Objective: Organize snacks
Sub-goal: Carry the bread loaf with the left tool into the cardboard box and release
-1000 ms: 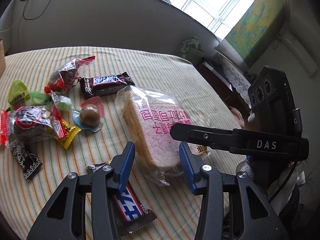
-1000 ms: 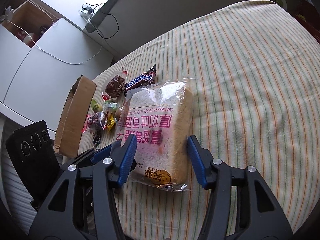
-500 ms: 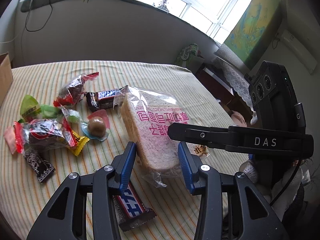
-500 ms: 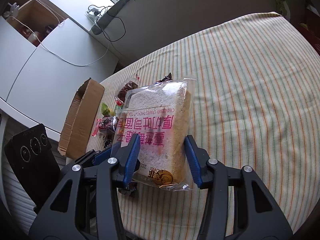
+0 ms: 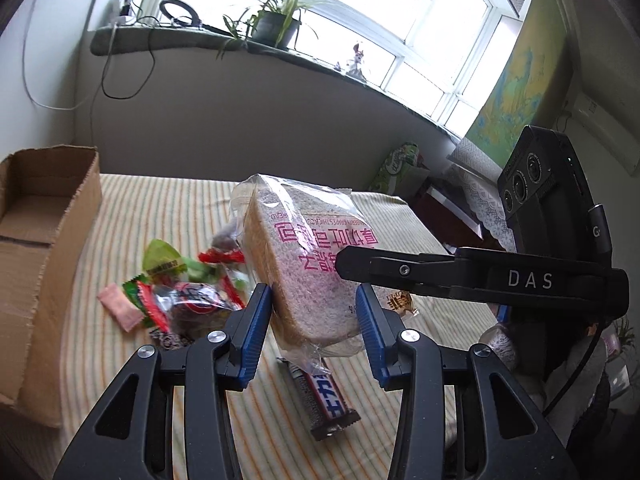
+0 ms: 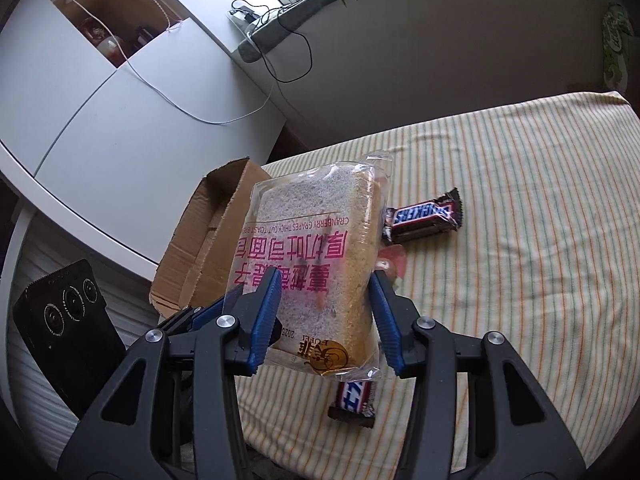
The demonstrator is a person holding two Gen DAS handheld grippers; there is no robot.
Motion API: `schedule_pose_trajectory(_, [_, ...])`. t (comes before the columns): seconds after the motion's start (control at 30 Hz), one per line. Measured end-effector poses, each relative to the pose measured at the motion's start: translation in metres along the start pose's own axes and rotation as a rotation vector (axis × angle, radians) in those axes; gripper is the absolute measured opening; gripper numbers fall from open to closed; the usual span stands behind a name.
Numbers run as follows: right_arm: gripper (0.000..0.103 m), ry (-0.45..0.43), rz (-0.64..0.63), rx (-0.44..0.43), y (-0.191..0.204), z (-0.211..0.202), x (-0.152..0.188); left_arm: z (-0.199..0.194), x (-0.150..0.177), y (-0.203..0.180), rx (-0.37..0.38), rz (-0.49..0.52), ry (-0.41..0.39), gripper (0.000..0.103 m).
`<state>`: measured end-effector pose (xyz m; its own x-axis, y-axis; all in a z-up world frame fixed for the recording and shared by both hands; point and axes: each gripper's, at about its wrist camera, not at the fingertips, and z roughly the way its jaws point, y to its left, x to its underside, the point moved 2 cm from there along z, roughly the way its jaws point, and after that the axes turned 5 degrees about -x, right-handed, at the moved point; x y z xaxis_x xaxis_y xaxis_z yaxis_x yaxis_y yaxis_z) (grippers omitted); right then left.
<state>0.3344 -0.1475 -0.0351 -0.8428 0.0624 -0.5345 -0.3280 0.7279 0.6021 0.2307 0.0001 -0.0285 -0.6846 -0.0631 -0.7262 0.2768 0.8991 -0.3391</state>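
Both grippers now carry the bagged cranberry toast bread [image 6: 316,256] clear of the striped cloth [image 6: 520,200], left gripper [image 5: 316,332] and right gripper [image 6: 326,312] each clamped on it, so the cardboard box [image 6: 208,248] looks like the next stop.

The bagged toast slice [image 6: 320,256] shows its print upside down in the right wrist view: a small line reads "CRANBERRY GRAPES THICK CUT TOAST", its end lost at the bag's edge, over two rows of large pink Chinese characters, with a gold round logo near the bottom seam and a date starting "2025" beside it. The far Snickers bar [image 6: 423,216] reads "SNICKERS", upside down as well. The near Snickers bar [image 5: 325,396] shows only part of its white-and-blue lettering in the left wrist view. The right gripper [image 5: 480,276] carries "DAS" in white letters on its black arm.
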Motion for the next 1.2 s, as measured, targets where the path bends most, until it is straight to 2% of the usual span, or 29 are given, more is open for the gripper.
schedule_pose_trajectory(0.17, [0.049,0.015,-0.039,-0.032,0.033,0.022,-0.005,-0.017,-0.005,0.021,-0.047,-0.033,-0.053,0.041])
schedule_pose_trajectory(0.63, [0.049,0.102,-0.152,-0.113,0.12,0.1,-0.003,-0.069,0.001,0.108,-0.172,-0.178,-0.163,0.041])
schedule_pose_trajectory(1.03, [0.049,0.2,-0.201,-0.178,0.164,0.161,0.005,-0.098,0.018,0.167,-0.261,-0.293,-0.199,0.041])
schedule_pose_trajectory(1.2, [0.048,0.215,-0.228,-0.164,0.175,0.176,0.009,-0.101,0.021,0.181,-0.272,-0.326,-0.199,0.041])
